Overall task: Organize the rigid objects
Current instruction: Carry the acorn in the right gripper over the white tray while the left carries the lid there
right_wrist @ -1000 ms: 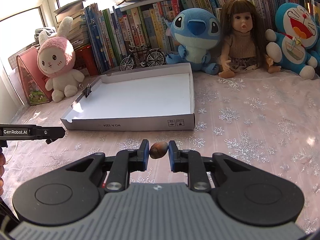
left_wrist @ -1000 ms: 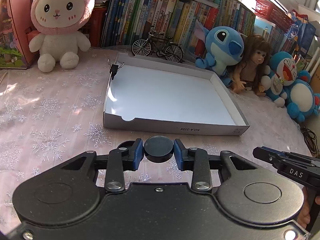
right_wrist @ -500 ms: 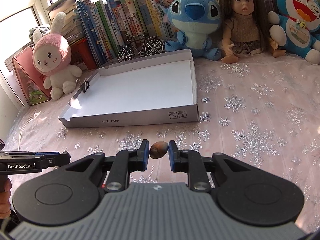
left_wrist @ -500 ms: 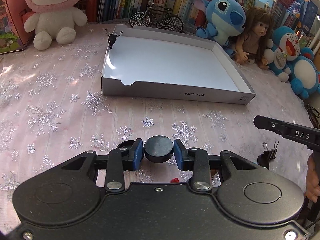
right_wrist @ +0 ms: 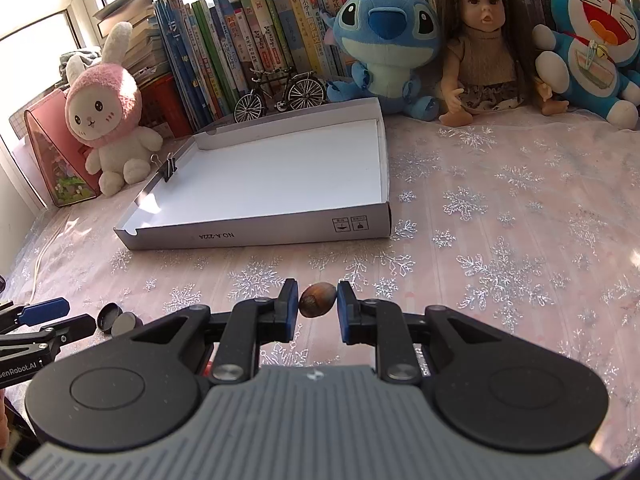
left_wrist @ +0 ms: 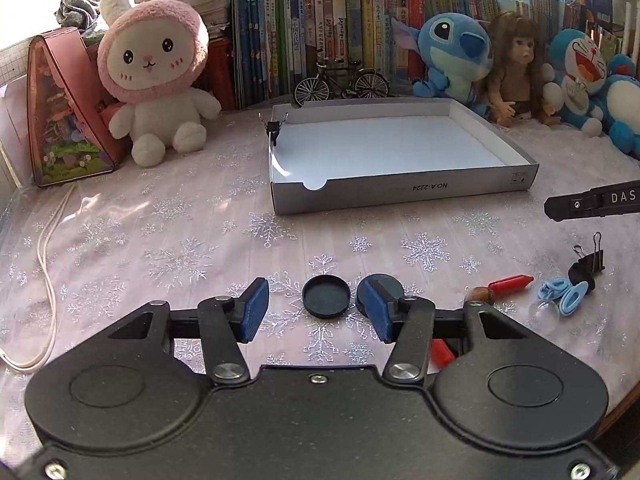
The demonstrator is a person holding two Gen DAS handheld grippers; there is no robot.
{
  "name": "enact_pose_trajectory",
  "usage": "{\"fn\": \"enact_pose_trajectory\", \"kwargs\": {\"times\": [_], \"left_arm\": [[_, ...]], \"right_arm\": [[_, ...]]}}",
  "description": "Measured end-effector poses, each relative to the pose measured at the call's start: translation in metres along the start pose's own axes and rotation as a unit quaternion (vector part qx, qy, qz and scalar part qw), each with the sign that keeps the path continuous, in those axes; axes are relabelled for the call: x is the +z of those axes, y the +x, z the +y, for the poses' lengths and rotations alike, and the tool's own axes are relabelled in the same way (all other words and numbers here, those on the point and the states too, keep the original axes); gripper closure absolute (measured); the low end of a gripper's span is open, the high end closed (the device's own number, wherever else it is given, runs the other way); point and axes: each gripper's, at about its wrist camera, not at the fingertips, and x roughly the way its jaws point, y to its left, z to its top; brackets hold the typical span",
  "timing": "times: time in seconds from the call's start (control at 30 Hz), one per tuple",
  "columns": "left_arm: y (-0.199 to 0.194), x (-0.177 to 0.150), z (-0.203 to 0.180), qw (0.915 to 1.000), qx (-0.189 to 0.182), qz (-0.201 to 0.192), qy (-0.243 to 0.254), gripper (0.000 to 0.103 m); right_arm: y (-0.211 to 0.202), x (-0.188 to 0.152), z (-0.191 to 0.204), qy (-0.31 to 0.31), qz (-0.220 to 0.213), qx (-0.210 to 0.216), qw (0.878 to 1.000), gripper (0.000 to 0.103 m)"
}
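My left gripper [left_wrist: 316, 312] hangs low over the tablecloth and its jaws are opening. A round black cap [left_wrist: 326, 296] lies on the cloth between the blue pads [left_wrist: 254, 310], touched by neither. A second black disc [left_wrist: 382, 290] sits partly behind the right finger. From the right wrist both caps [right_wrist: 116, 320] show beside the left gripper's blue fingertips [right_wrist: 44, 310]. My right gripper [right_wrist: 318, 304] is shut on a small brown nut [right_wrist: 318, 299], held above the cloth. The shallow white cardboard box [left_wrist: 400, 194] [right_wrist: 256, 236] lies ahead, with only a binder clip [left_wrist: 274, 128] on its rim.
A red crayon [left_wrist: 510, 283], a black binder clip [left_wrist: 586, 264], blue plastic pieces [left_wrist: 560, 294], a clear dome [left_wrist: 543, 312] and another nut [left_wrist: 478, 294] lie at right. Plush toys, a doll, a model bicycle [left_wrist: 340, 80] and books line the back. A white cord [left_wrist: 48, 280] runs along the left.
My left gripper swung round and sank toward the cloth, then opened and let the black cap go onto the table. The right gripper has kept its grip on the nut and barely moved.
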Motion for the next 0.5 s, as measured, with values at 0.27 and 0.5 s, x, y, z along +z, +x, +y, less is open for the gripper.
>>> {"fn": "enact_pose_trajectory", "kwargs": {"times": [0.27,0.5], "left_arm": [[0.023,-0.015,0.003,0.9997,-0.007,0.024,-0.005,0.059],[0.043,-0.002,-0.005,0.9999,0.007,0.007,-0.012,0.073]], "right_arm": [[0.001,-0.004,0.002,-0.007,0.001,-0.002,1.000,0.078],[-0.001,-0.003,0.003,-0.011,0.000,-0.006,1.000,0.078]]}}
